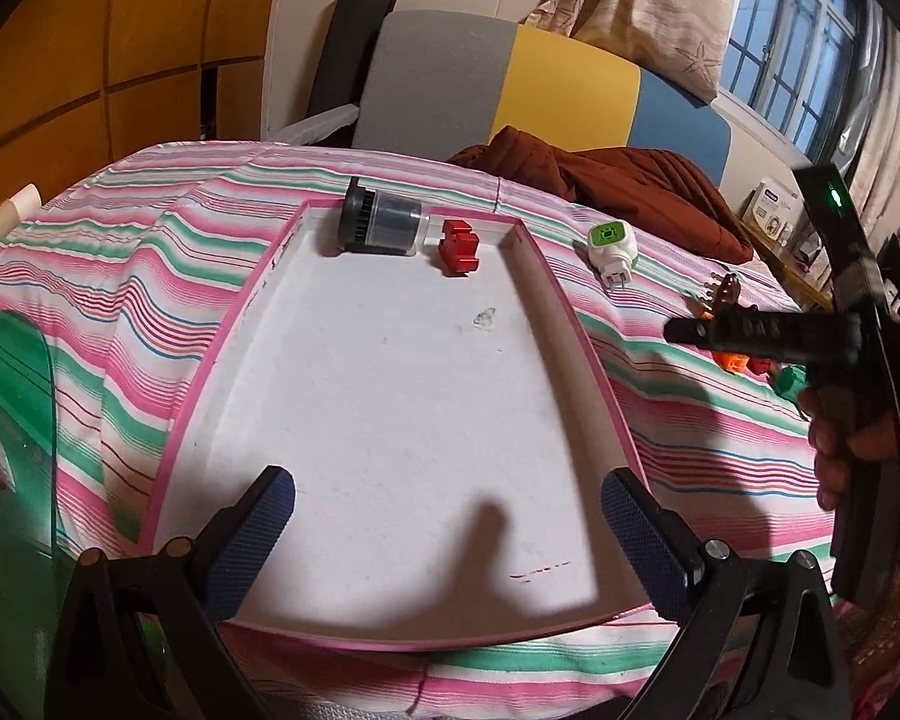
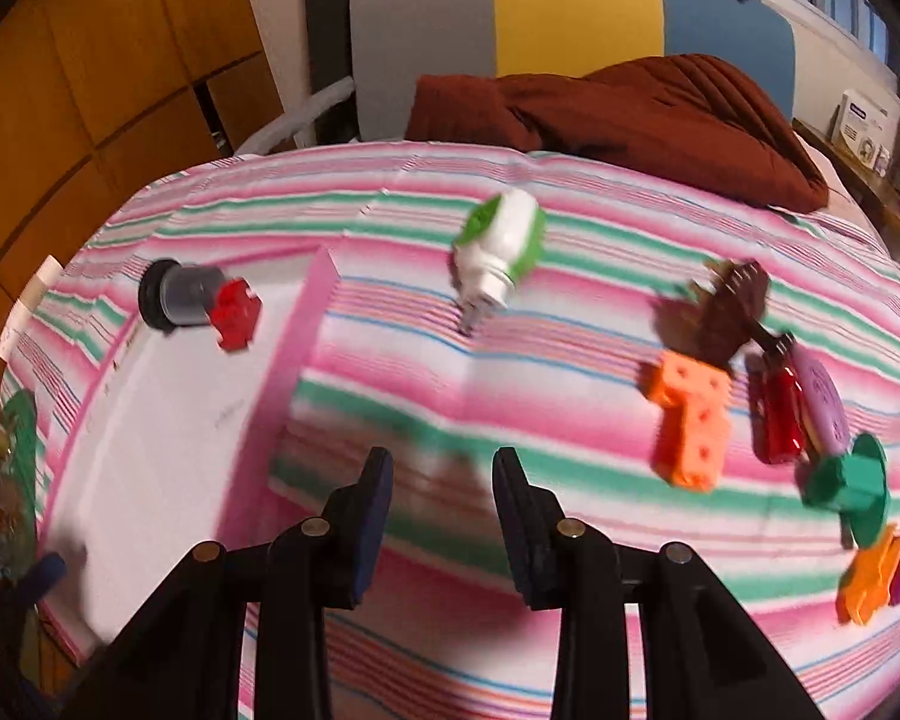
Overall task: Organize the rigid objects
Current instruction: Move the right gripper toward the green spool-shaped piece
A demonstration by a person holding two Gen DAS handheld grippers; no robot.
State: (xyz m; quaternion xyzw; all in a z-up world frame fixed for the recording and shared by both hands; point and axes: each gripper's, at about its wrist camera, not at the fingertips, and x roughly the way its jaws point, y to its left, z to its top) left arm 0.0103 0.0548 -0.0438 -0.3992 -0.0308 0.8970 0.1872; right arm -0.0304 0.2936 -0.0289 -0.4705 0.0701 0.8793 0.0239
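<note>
left gripper (image 1: 447,531): wide open, empty, over white tray (image 1: 390,372) | right gripper (image 2: 444,516): part open, seemingly empty, above striped bed (image 2: 570,324) | tray holds red block (image 1: 458,247), jar (image 1: 384,225)

So the left gripper (image 1: 447,516) sits at the bottom of the left wrist view with its jaws spread really wide, blue textured pads facing each other, nothing between them, and it's angled downward. The right gripper (image 2: 441,516) fills the bottom middle of its own view, jaws only a narrow gap apart and nothing clamped in there either; the whole picture is smeared with blur. Over at the right edge of the left wrist view you can see the person's right hand (image 1: 852,438) wrapped around the black handle of that gripper, its fingers (image 1: 762,333) poking out toward the left.
</note>
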